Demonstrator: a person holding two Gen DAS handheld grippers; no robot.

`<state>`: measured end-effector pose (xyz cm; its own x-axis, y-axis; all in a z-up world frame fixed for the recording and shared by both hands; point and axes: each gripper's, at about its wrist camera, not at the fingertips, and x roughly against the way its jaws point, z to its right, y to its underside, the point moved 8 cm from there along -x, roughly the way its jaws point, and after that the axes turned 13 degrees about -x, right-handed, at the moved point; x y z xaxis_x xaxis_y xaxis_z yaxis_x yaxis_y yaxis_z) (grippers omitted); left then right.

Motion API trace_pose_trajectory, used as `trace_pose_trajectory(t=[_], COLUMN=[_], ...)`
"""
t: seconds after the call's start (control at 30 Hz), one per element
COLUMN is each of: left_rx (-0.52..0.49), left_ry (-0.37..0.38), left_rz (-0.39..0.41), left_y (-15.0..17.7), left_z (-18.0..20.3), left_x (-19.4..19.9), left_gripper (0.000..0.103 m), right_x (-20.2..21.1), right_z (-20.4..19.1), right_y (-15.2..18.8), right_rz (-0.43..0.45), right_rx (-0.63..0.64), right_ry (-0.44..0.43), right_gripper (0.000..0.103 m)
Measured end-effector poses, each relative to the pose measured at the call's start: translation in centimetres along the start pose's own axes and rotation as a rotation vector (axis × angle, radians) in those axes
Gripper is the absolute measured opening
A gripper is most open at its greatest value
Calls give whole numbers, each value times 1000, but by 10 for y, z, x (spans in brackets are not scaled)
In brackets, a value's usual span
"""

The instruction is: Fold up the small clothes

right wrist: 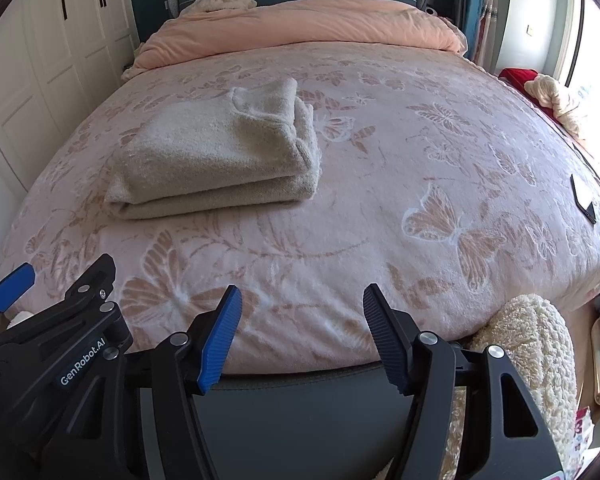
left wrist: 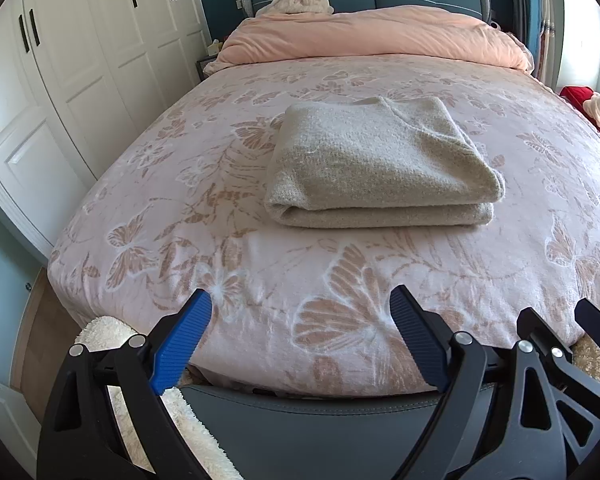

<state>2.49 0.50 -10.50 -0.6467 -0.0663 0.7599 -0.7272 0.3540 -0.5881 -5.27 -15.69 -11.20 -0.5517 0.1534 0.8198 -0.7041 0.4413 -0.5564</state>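
A beige fuzzy knitted sweater [left wrist: 380,168] lies folded into a thick rectangular bundle on the pink butterfly-patterned blanket [left wrist: 260,280] that covers the bed, near the middle and a little toward the white wardrobe doors [left wrist: 80,60] side. Both tools hang back over the foot of the bed, well apart from the garment: the left hand-held gripper [left wrist: 300,340] has its blue-padded fingers spread wide with nothing between them, and the right hand-held gripper [right wrist: 300,336] is likewise spread and empty. The knit looks soft, limp and light, with a loose pile that should give the ribbed pads good friction, so slipping seems unlikely; the greater risk, as I judge it, is that lifting by one layer would let the stacked folds slide open. If it needs moving or another fold, the rounded doubled edge facing the foot of the bed seems the best place to pinch, taking all layers together at its two corners. The fold appears largely done.
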Motion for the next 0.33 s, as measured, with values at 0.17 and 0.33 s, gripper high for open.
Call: trace_pose_trajectory(t=[0.17,0.33], left_rx=[-3,4], left_ry=[0,17], left_rz=[-1,-7], left_y=[-1,0], left_z=[1,-1], left_x=[-1,-3], left_gripper=[86,84], right_x=[1,2], right_z=[-2,-5], right_y=[2,3], right_rz=[-2,0], right_rx=[-3,-5], right_ry=[2,7], right_gripper=[63,63])
